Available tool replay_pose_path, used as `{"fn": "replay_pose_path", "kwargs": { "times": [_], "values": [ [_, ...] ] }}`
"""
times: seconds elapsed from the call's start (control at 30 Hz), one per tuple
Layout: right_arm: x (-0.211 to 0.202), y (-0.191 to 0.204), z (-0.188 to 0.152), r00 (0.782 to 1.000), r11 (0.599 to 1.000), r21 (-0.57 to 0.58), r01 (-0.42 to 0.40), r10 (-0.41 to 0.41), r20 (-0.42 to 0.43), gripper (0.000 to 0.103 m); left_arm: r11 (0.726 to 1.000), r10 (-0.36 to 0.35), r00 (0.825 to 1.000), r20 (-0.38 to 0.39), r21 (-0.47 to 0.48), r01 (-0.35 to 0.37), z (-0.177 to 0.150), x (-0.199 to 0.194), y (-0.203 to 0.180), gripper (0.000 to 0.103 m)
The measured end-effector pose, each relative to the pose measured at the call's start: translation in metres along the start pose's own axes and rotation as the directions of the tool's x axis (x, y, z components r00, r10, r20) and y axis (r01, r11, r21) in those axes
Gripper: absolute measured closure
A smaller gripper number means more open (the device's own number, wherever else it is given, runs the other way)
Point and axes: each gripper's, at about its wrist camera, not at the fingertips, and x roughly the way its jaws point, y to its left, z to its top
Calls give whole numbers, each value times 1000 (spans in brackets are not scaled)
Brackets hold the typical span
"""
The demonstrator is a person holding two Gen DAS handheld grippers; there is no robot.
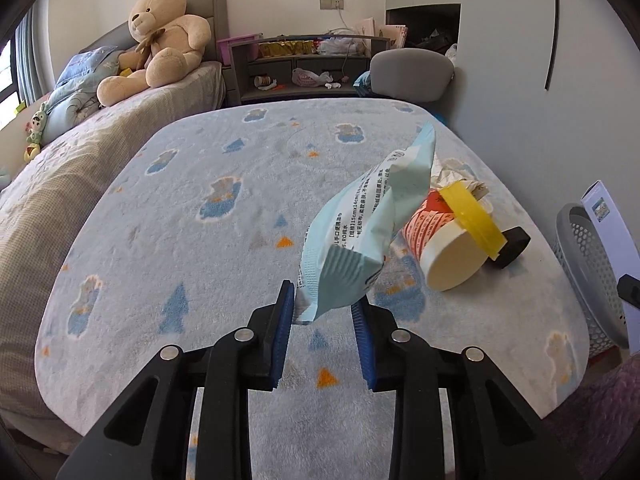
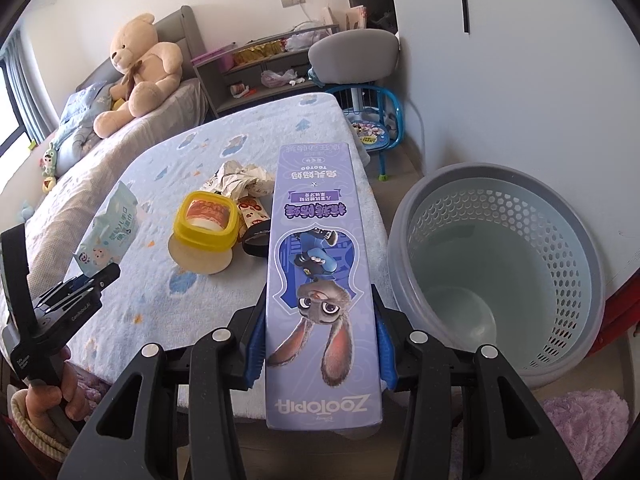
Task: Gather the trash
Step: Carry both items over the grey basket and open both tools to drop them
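Note:
My left gripper (image 1: 324,318) is shut on the bottom corner of a light blue wipes packet (image 1: 360,232), which hangs above the patterned bed blanket (image 1: 192,200). The right wrist view shows that same gripper (image 2: 98,276) and packet (image 2: 108,232) at the left. My right gripper (image 2: 320,312) is shut on a long purple Zootopia box (image 2: 320,248), held over the bed's edge. Lying on the blanket are a tipped paper cup with a yellow lid (image 2: 206,220) (image 1: 444,240), crumpled paper (image 2: 240,176) and a black ring-shaped thing (image 2: 256,240). A grey perforated basket (image 2: 560,240) (image 1: 592,276) stands on the floor, empty.
A large teddy bear (image 1: 164,40) sits on the adjoining bed at the left. A grey shelf unit (image 1: 300,68) and a grey chair (image 1: 412,76) stand beyond the bed, a small blue child's chair (image 2: 376,132) by the wall. A person's hand (image 2: 48,392) grips the left handle.

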Motion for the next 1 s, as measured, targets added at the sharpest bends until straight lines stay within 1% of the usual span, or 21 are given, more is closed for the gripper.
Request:
{"fn": "replay_pose_path", "kwargs": {
  "times": [0.2,0.4,0.53,0.67,0.87,1.0],
  "values": [
    [-14,-7,-4,1000,1000,0,-3,3,17,60,999,-48,998,42,-15,48,0,-30,-20,75],
    [-27,-32,-1,999,999,33,0,-1,49,60,993,-115,992,58,-19,116,3,-47,-59,75],
    [-34,-59,0,997,998,59,22,-26,66,60,986,-165,985,46,21,164,7,-49,-98,75],
    [-39,-95,1,995,993,103,60,-67,74,60,973,-219,975,27,74,216,11,-48,-142,75],
    [-41,-153,3,989,978,167,123,-135,59,60,949,-279,960,-18,151,278,22,-33,-210,75],
    [-40,-177,2,987,971,194,143,-154,44,60,931,-305,951,-54,194,310,27,-18,-250,75]
  ]
}}
